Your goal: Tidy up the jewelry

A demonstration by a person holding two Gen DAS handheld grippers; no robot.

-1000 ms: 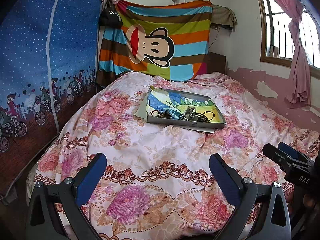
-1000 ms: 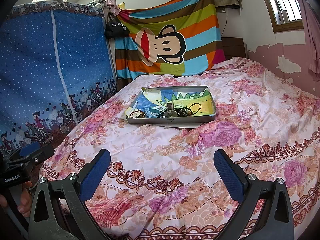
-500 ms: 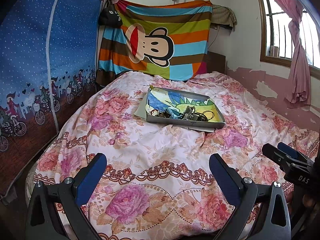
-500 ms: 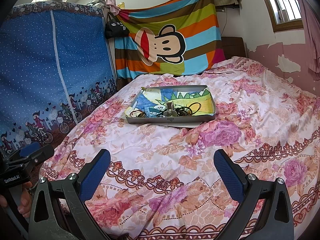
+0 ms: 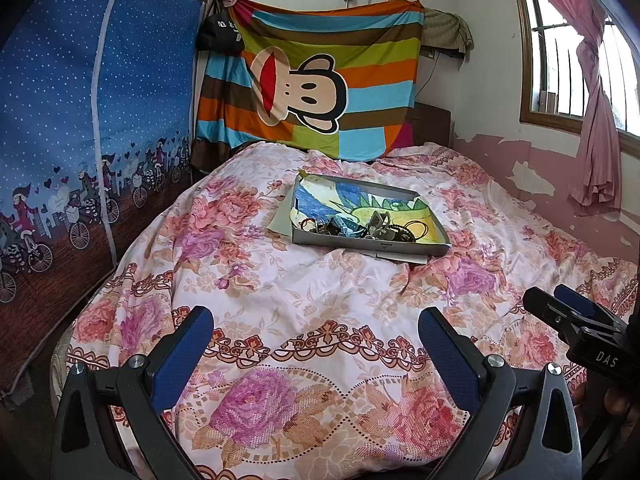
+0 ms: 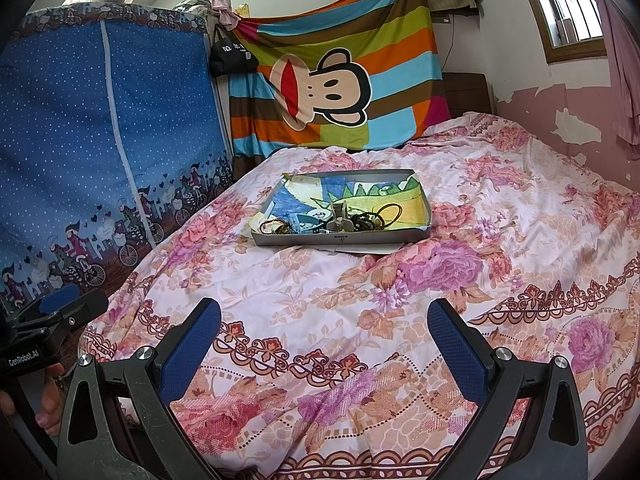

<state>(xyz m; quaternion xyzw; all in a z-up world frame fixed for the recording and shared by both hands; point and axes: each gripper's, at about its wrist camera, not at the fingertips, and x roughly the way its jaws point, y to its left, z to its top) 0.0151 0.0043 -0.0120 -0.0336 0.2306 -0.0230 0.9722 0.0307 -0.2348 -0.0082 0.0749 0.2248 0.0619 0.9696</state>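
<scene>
Bed (image 5: 320, 312) unchanged, tray (image 5: 368, 246) unmoved

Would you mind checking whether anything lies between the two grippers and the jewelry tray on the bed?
Nothing visible does: only bare floral bedspread lies between the left gripper, the right gripper and the tray.

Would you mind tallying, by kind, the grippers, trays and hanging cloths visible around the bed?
Grippers: 2, the left gripper and the right gripper, both open.
Trays: 1, the grey tray holding a jewelry pile too tangled to count.
Hanging cloths: 1, the striped monkey cloth.
Total: 4
</scene>
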